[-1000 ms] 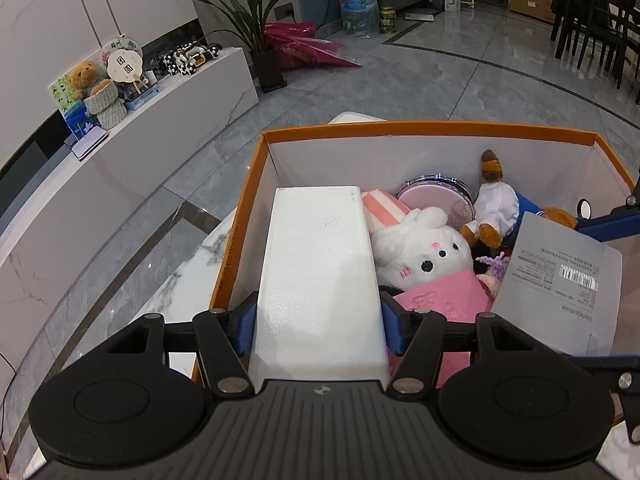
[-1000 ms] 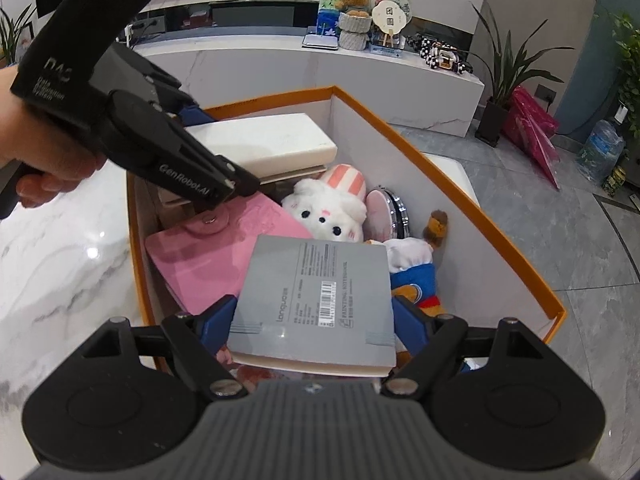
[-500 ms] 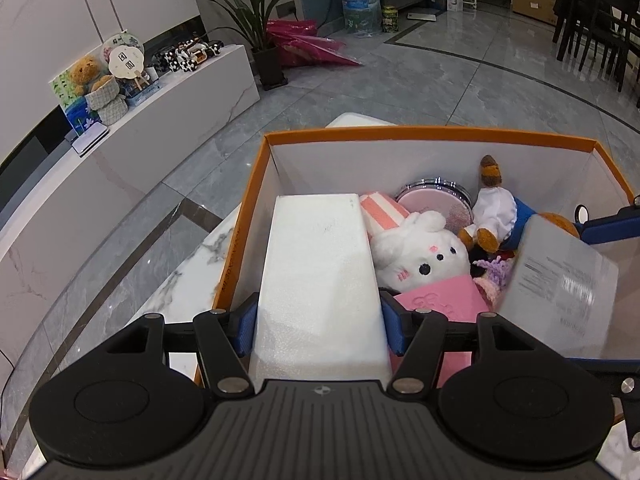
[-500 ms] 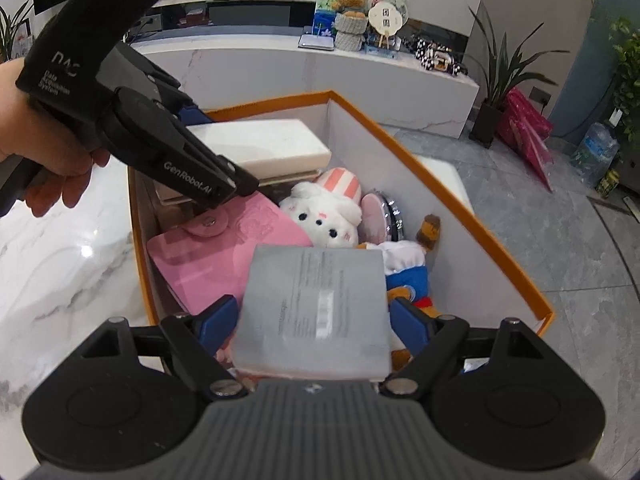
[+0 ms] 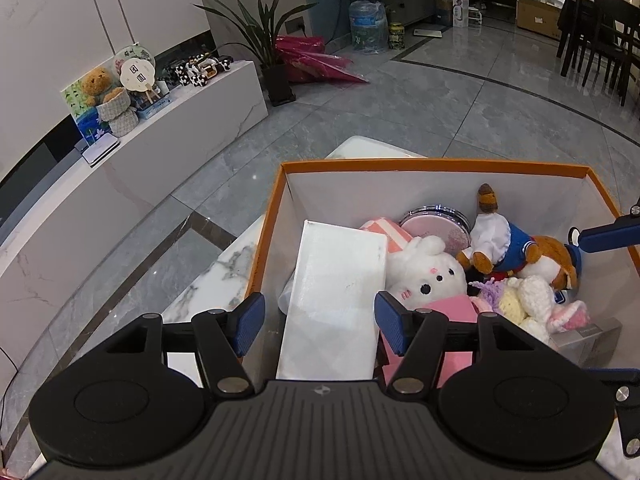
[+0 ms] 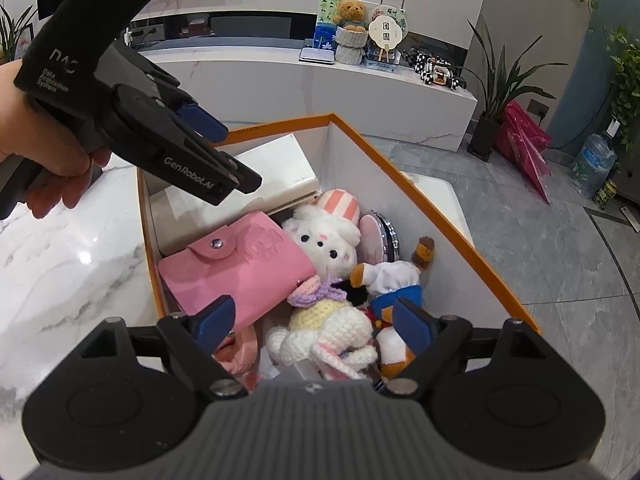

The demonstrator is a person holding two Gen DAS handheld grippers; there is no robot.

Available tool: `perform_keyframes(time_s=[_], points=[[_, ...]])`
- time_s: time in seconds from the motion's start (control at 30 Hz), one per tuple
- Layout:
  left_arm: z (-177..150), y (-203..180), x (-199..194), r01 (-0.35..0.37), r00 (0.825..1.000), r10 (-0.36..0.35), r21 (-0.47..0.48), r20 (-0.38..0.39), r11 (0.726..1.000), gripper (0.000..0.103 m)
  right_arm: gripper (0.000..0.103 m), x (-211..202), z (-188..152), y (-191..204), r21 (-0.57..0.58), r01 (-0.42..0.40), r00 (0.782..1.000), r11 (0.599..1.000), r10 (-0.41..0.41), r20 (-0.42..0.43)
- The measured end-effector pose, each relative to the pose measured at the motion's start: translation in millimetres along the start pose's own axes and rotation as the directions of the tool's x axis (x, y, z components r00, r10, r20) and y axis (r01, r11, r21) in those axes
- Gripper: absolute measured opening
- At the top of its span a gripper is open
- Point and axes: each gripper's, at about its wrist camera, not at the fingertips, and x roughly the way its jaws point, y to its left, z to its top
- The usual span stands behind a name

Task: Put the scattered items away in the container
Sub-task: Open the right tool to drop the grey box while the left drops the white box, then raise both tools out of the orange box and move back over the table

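Observation:
An orange-rimmed white box (image 5: 432,167) (image 6: 440,208) holds a white slab (image 5: 336,296) (image 6: 280,168), a white bunny plush (image 5: 424,276) (image 6: 324,232), a pink wallet (image 6: 240,268), a round pink tin (image 5: 436,226), a sailor plush (image 5: 504,248) and a crocheted toy (image 6: 332,328). A grey book (image 5: 588,340) lies at the box's near right. My left gripper (image 5: 318,322) is open above the slab, its pads apart from it. My right gripper (image 6: 310,322) is open and empty above the crocheted toy.
The box stands on a white marble table (image 6: 68,276). A white counter (image 5: 132,152) with a teddy bear and small ornaments runs beyond it. Potted plants (image 5: 272,52) and a water jug (image 5: 366,26) stand on the grey tiled floor.
Both grippers have opened. The white slab and the grey book have dropped into the box, and both grippers have lifted and pulled back.

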Motion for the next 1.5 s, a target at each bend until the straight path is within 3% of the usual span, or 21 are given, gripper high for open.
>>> perform_keyframes(time_s=[0.47,0.67,0.83,1.0,1.13,1.37,1.5], points=[[5,17,-57,-0.036,0.997,0.036,-0.003,0.067,0.999,0.071,0.087,-28,20,6,-0.018,0.031,0.998,0.999,-0.03,0.05],[4,35,-114,-0.087,0.987,0.086,0.0,0.135,0.996,0.071,0.087,-49,45,6,-0.025,0.05,0.993,0.998,-0.047,0.108],[-6,54,-183,-0.138,0.964,0.142,-0.035,0.224,0.99,0.074,0.087,-74,66,12,-0.03,0.057,0.983,0.998,-0.051,0.175],[-42,65,-259,-0.15,0.932,0.18,-0.116,0.316,0.982,0.08,0.09,-108,76,22,-0.062,0.066,0.965,0.996,-0.048,0.257],[-84,66,-299,-0.188,0.913,0.237,-0.172,0.333,0.967,0.081,0.092,-131,76,32,-0.083,0.053,0.952,0.995,-0.025,0.305],[-166,68,-317,-0.238,0.899,0.328,-0.305,0.289,0.922,0.082,0.093,-140,56,49,-0.064,-0.02,0.934,0.998,0.041,0.354],[-208,57,-307,-0.277,0.904,0.362,-0.333,0.227,0.901,0.083,0.094,-135,38,73,-0.084,-0.056,0.929,0.995,0.083,0.36]])
